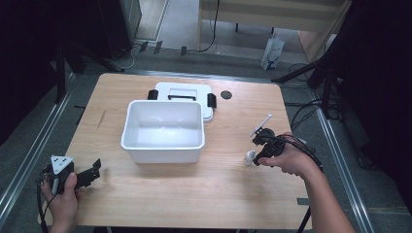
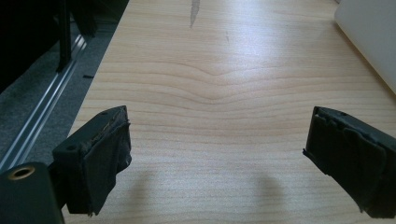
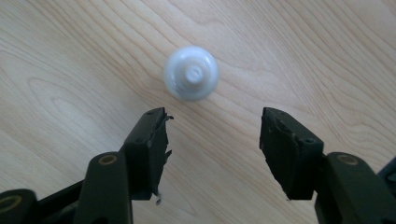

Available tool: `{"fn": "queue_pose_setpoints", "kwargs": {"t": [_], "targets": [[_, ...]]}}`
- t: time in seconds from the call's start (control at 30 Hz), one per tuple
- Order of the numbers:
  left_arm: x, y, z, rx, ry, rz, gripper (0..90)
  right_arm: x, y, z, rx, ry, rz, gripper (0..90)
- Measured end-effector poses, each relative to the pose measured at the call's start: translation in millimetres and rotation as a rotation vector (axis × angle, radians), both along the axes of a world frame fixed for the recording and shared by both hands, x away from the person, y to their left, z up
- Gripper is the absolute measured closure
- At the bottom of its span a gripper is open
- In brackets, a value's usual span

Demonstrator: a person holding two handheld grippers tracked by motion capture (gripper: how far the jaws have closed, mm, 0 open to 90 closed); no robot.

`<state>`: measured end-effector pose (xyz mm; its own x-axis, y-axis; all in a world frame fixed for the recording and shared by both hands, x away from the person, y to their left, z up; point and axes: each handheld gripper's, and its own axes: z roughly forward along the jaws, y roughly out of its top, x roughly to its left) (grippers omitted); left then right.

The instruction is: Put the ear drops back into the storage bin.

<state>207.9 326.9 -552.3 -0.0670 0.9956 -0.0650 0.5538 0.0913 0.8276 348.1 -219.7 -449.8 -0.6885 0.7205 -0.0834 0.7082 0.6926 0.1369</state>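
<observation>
Two grippers are in play. At the right side of the table, the right gripper is held in the person's right hand, its jaws spread wide with nothing between them. Just beyond their tips, seen from above in the right gripper view, stands a small white bottle: round, pale and slightly translucent, with a narrow nozzle cap at its centre. In the high view the bottle stands upright on the wood just left of that gripper. The left gripper, held in the left hand at the near left corner, also has its jaws wide apart over bare wood and holds nothing. A white open bin sits mid-table, with its lid lying flat behind it, black latches at each side. A small dark disc lies right of the lid.
</observation>
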Motion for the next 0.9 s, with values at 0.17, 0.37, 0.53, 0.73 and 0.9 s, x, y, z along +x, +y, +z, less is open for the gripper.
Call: {"fn": "queue_pose_setpoints", "kwargs": {"t": [0.17,0.37,0.53,0.73,0.9], "targets": [[0.0,0.4,0.0,-0.005,0.000,0.002,7.6,7.3,10.6,-0.1,0.005,0.029,0.000,46.9],[0.0,0.6,0.0,-0.006,0.000,0.002,7.6,15.0,16.8,0.9,0.021,0.039,-0.022,57.6],[0.1,0.7,-0.1,-0.008,0.000,0.001,7.6,19.4,19.0,-1.2,0.017,0.056,-0.031,63.9],[0.0,1.1,0.0,-0.008,-0.001,0.001,7.6,20.7,21.9,-2.0,0.025,0.064,-0.018,71.7],[0.1,1.5,0.0,-0.012,-0.001,0.001,7.6,21.4,21.6,-1.5,0.019,0.078,-0.015,72.2]]}}
